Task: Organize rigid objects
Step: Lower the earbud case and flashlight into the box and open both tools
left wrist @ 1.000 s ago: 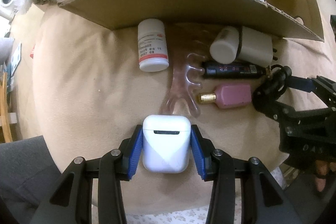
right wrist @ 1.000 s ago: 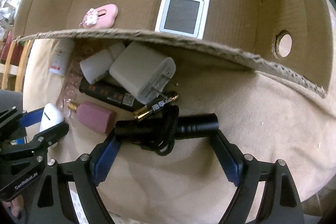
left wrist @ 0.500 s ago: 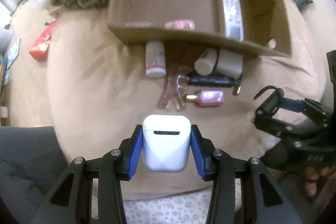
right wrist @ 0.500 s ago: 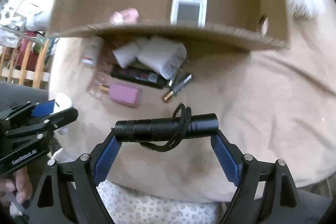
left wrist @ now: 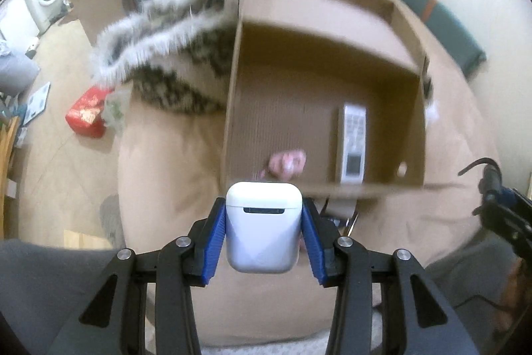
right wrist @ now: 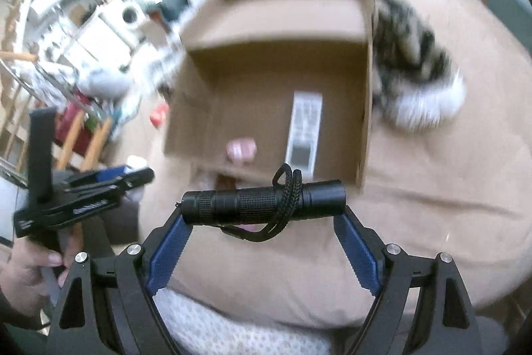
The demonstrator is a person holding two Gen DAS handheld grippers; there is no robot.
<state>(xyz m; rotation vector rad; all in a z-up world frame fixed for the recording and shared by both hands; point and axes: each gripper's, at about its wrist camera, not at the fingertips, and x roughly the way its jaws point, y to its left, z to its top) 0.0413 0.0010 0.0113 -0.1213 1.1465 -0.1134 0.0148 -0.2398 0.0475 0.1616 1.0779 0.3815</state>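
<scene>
**Op:** While both loads hang above the bed, I note the grips. Left gripper [left wrist: 263,233]: jaws narrow, blue pads pressed on the two sides of a white earbud case [left wrist: 263,230], hinge slot facing the camera. Right gripper [right wrist: 262,233]: jaws spread wide, pads braced against the two ends of a black flashlight [right wrist: 262,200] with a lanyard looped round its barrel.

**Obs:** Where does the target lie from the fingers?

**Op:** The cardboard box [left wrist: 232,108] sits ahead of and below both grippers, open side up. The earbud case appears over the near wall, towards the near left part. The flashlight's long axis runs across the jaws, parallel to that near wall; I judge it fits flat without turning.

**Obs:** Which hand is nearer?

**Op:** I cannot tell; both look about level with the near rim. The right gripper [left wrist: 498,205] shows at the right edge of the left view, well apart from the case.

**Obs:** Box contents?

**Op:** A white remote control [right wrist: 304,132] lying lengthwise towards the right side, and a small pink item [right wrist: 241,149] near the front wall, too blurred to name. Floor to the left of them is bare; I would drop there.
</scene>
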